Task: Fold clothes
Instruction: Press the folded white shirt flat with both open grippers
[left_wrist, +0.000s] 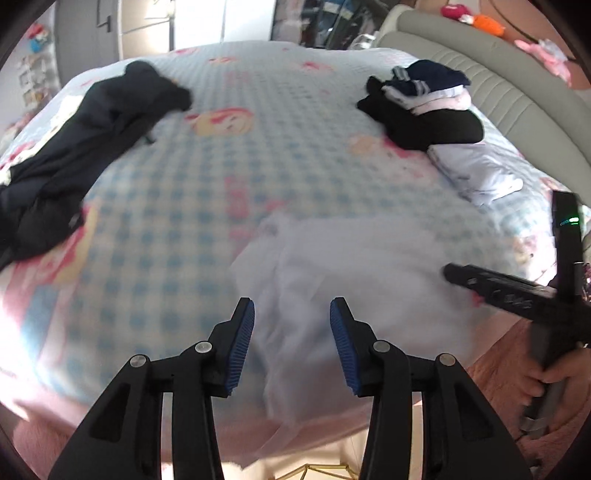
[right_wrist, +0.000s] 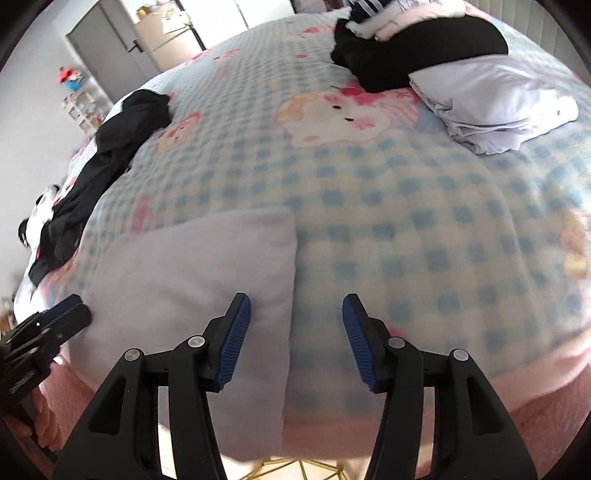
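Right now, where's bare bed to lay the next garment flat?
Free: the checked middle of the bed, between the dark pile at left and the folded stack at far right; also the near right, beside the white garment. Crowded: the far right corner and the left edge.

Blue-checked bedspread (right_wrist: 406, 206): soft napped cloth, matt, with a pink fleecy border. Pale white folded garment (right_wrist: 192, 266): smooth matt cloth. Long dark garment (left_wrist: 74, 147): matt cloth, creased. Left gripper (left_wrist: 291, 325) and right gripper (right_wrist: 295, 325): matt black plastic, ribbed blue pads (right_wrist: 232, 343), shiny metal rivets.
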